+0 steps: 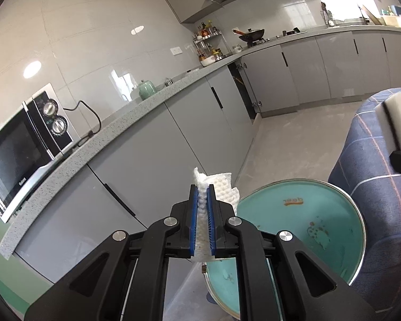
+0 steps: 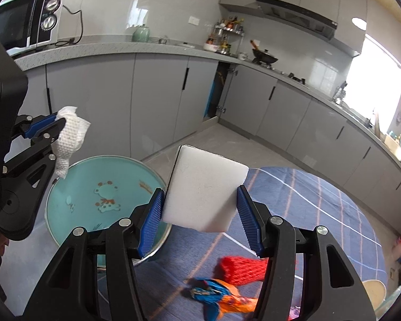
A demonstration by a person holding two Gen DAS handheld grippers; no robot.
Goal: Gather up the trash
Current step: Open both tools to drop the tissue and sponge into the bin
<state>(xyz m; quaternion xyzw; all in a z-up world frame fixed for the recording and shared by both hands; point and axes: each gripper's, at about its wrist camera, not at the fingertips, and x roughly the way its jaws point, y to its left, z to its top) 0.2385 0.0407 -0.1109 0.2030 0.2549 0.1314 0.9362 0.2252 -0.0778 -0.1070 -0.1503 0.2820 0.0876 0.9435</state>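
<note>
My left gripper (image 1: pixel 202 187) is shut on a crumpled white paper towel (image 1: pixel 222 187), held in the air above the edge of a round teal bin lid (image 1: pixel 320 214). The same gripper (image 2: pixel 61 123) and towel (image 2: pixel 69 136) show at the left of the right wrist view, over the teal lid (image 2: pixel 93 187). My right gripper (image 2: pixel 200 195) is shut on a white foam block (image 2: pixel 203 190), held above a blue plaid tablecloth (image 2: pixel 320 214). On the cloth lie a red foam net (image 2: pixel 240 268) and a blue-orange wrapper (image 2: pixel 222 294).
Grey kitchen cabinets (image 1: pixel 147 147) and a speckled counter with a microwave (image 1: pixel 21 144) run along the left wall. A wok (image 2: pixel 264 58) sits on the far stove. The foam block (image 1: pixel 398 123) shows at the right edge of the left wrist view.
</note>
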